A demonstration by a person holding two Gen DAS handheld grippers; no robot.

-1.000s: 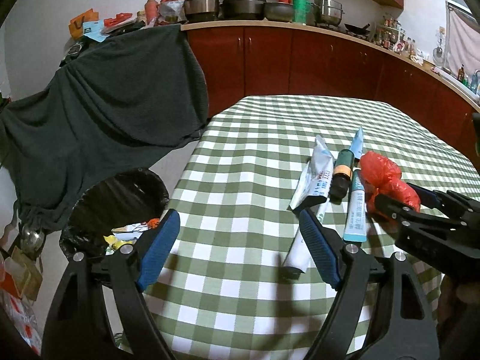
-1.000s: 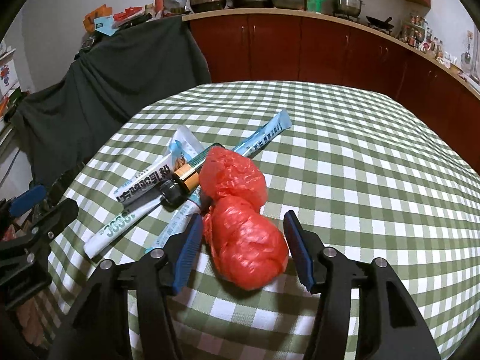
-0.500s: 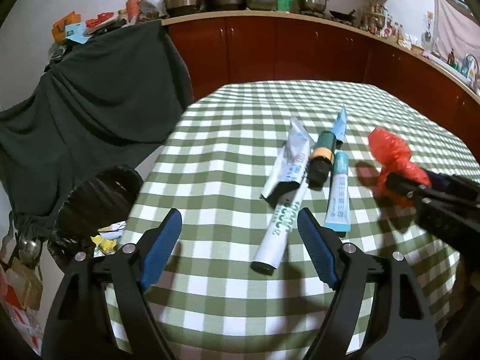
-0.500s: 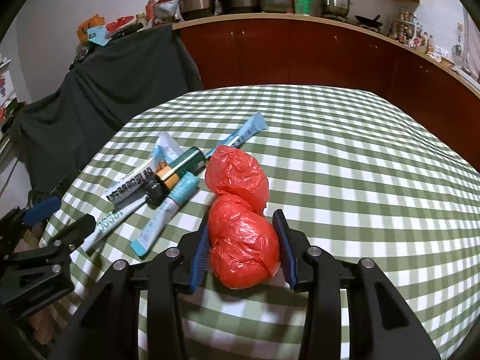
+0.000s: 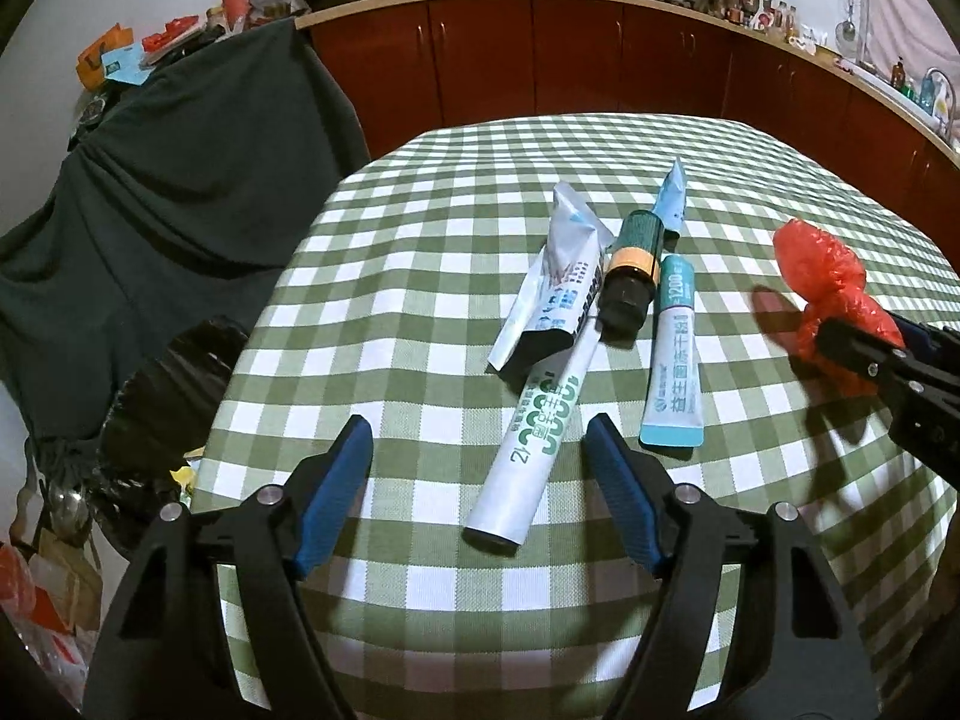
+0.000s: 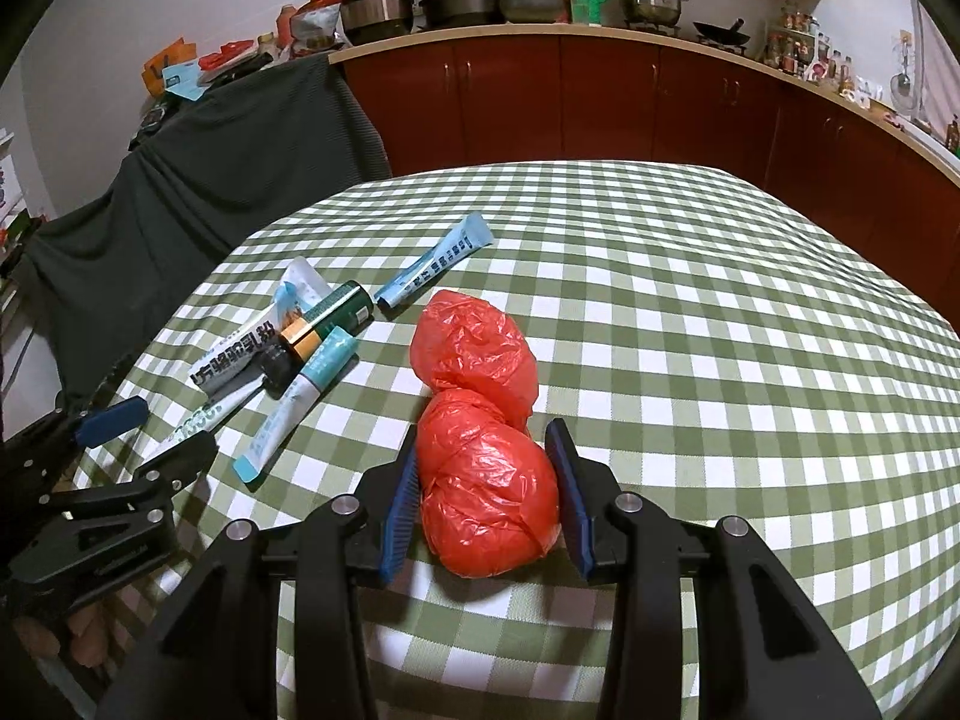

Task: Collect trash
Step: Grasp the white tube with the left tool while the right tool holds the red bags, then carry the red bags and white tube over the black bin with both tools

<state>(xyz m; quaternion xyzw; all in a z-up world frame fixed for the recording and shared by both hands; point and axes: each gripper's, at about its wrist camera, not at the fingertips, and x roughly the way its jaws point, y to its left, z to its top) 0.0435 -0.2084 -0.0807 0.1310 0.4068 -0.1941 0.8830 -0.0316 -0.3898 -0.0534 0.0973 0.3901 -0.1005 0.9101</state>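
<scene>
A crumpled red plastic bag (image 6: 486, 438), twisted into two lumps, lies on the green-and-white checked tablecloth (image 6: 690, 312); its nearer lump sits pinched between two blue pads. To its left lies a cluster of trash. A long white tube with green print (image 5: 537, 438) lies flat, its upper end under a crinkled silver-white sachet (image 5: 555, 288). A dark green bottle with an orange band and black cap (image 5: 630, 270) lies on its side beside the sachet. A teal-and-white stick packet (image 5: 673, 360) lies alongside, and a light blue stick packet (image 5: 671, 201) extends beyond the bottle.
</scene>
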